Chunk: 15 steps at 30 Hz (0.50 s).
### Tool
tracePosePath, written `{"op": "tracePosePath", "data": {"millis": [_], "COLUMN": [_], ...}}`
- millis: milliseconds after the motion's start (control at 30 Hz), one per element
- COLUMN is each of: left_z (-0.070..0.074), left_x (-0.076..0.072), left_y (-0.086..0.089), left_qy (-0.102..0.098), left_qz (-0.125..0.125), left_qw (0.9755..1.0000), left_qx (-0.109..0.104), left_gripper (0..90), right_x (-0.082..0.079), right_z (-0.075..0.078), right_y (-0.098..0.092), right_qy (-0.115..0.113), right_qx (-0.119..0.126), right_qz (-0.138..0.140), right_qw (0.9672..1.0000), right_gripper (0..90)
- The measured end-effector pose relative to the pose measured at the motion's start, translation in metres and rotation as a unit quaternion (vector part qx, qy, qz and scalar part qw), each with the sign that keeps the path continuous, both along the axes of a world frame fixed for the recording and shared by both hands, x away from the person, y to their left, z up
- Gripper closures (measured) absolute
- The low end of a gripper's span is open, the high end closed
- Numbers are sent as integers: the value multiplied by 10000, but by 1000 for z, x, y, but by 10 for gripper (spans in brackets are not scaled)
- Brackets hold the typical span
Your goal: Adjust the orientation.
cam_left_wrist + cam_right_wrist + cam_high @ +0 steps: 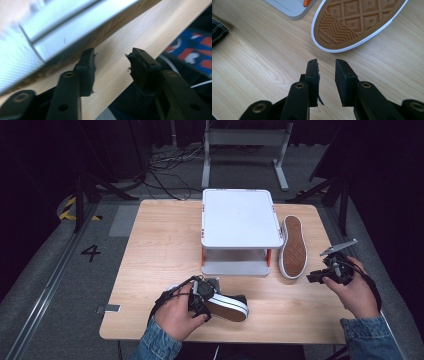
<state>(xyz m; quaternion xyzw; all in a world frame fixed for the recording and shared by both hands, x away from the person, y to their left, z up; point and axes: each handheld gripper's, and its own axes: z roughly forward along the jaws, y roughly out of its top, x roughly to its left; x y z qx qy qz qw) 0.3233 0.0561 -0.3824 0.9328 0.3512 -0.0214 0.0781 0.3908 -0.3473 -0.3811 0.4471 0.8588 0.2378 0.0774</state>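
Sneaker one [227, 305] lies on its side at the tabletop's [160, 240] near edge, against our left gripper [202, 295], jaws released. Sneaker two [292, 247] rests sole-up beside the white stand [240, 217]; our right gripper [325, 272] hovers apart, jaws empty.

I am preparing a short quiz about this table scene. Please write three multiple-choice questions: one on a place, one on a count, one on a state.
1. Where does the sole-up shoe lie?
A. right of the white stand
B. on top of the stand
C. on the floor

2. How many shoes are on the table?
A. one
B. two
C. three

3. How are the right gripper jaws?
A. clamped on a shoe
B. apart with nothing between them
C. shut on a cable

Answers:
1 A, its brown sole lies on the wood beside the stand's right edge.
2 B, that one and the shoe by the left hand.
3 B, bare wood shows in the gap between the jaws.
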Motion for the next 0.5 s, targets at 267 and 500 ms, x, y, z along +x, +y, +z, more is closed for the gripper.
{"op": "tracePosePath", "data": {"millis": [267,500], "left_z": [18,31], "left_x": [-2,4], "left_y": [-6,2], "left_qy": [-467,-864], "left_qz": [-297,-414], "left_qw": [9984,9953], "left_qx": [112,104], "left_gripper": [393,317], "right_x": [-10,-21], "right_z": [0,1], "right_y": [-8,-23], "right_qy": [52,22], "right_qx": [191,278], "right_qz": [39,-147], "right_qw": [9998,9995], "right_gripper": [703,690]}}
